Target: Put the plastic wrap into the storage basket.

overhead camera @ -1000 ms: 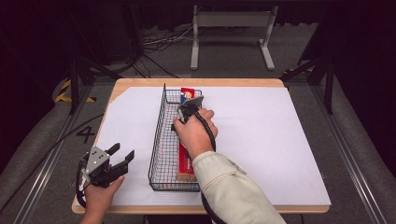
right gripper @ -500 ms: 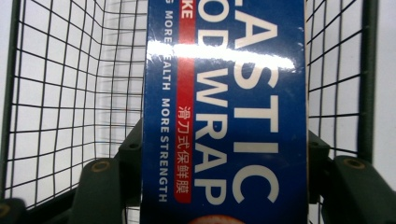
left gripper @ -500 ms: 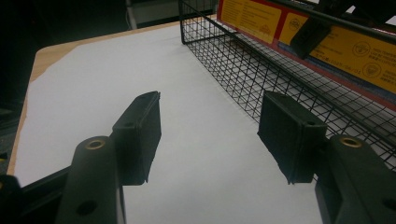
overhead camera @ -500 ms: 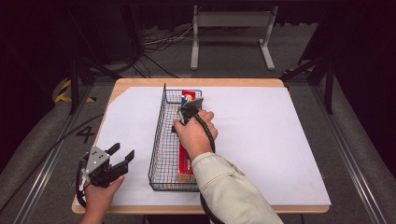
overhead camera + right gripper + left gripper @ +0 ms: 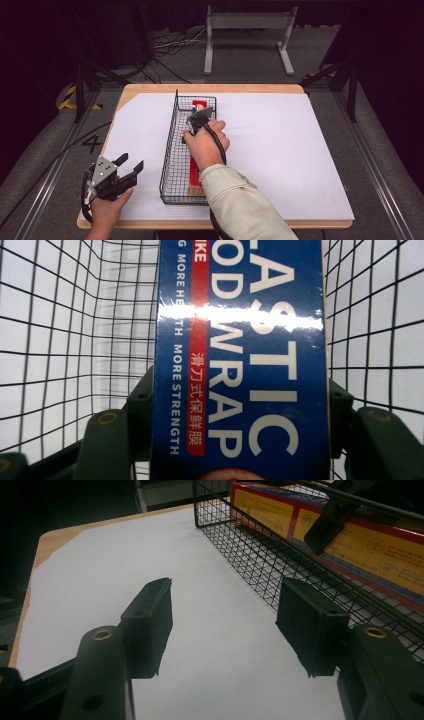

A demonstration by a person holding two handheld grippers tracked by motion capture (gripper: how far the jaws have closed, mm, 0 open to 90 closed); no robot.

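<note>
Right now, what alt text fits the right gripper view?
The right claw grips a long blue plastic wrap box between its black jaws, printed in white letters with a red stripe. Around it lies the black wire basket over white paper.

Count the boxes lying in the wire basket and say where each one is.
1. A long plastic wrap box lies lengthwise in the wire basket, and the right gripper is closed across it. The hand and sleeve cover part of the basket, so another could be hidden.

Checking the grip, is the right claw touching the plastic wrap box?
Touching: in the right gripper view both jaws of the right claw press the plastic wrap box sides.
</note>
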